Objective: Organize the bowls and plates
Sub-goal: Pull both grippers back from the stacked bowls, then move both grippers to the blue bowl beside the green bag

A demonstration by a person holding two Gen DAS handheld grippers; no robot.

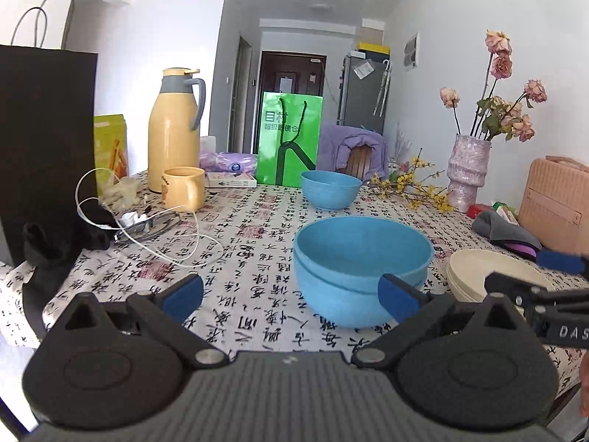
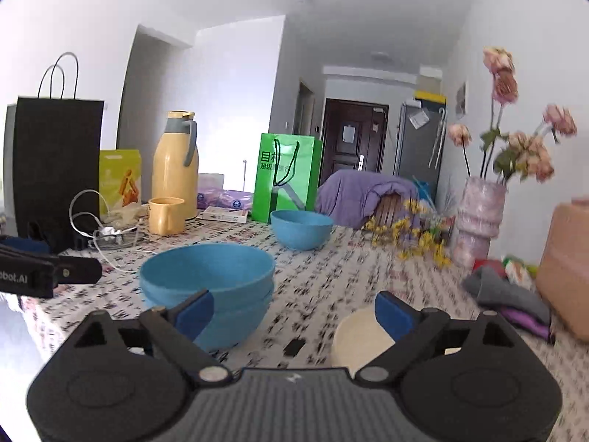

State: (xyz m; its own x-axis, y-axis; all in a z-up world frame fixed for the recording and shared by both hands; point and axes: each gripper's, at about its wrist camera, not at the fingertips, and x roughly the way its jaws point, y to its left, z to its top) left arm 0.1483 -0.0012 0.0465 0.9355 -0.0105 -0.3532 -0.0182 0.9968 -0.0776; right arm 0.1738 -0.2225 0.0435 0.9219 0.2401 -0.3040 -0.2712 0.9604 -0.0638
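Left gripper (image 1: 291, 296) and right gripper (image 2: 292, 311) are both hanging wide open, gripping nothing. Stacked blue bowls (image 1: 362, 269) are sitting mid-table beside the cream plates (image 1: 493, 274); a lone blue bowl (image 1: 330, 188) is sitting farther back.

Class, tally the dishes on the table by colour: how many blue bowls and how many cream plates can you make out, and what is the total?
Blue bowls: 3, two nested in the near stack and one lone bowl farther back.
Cream plates: one stack; its count cannot be told, at least 2.
Total: at least 5 dishes.
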